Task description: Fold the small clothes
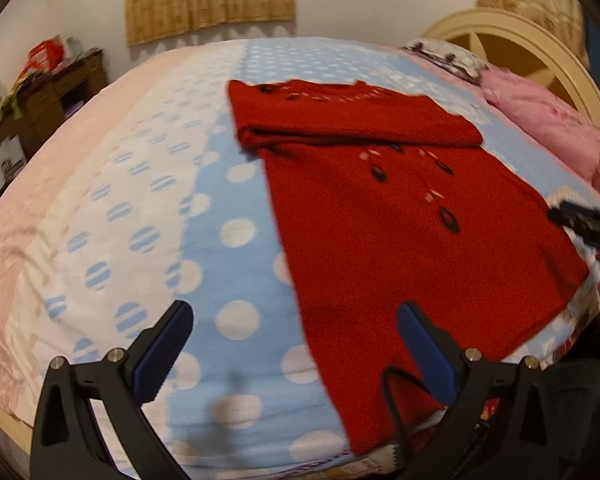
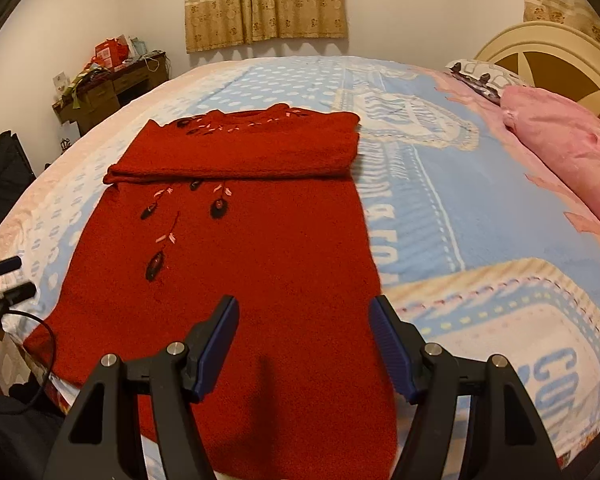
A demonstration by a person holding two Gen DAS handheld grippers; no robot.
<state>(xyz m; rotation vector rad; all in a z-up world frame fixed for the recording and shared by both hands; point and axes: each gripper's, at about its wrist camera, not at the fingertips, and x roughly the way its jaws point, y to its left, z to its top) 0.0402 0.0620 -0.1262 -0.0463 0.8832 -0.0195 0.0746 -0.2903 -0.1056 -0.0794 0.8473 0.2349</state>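
A red sweater lies flat on the blanket of a bed, its sleeves folded across the chest in a band below the neckline and its hem toward both cameras. The right gripper hangs over the hem end with its fingers spread wide and holding nothing; the left finger is over red knit, and the right finger sits at the sweater's right edge, where the fabric meets the blanket. The left gripper is likewise wide open and empty, set at the sweater's left edge: one finger is over the dotted blanket, the other over the red sweater. A pink pillow rests by the headboard, well apart from the sweater.
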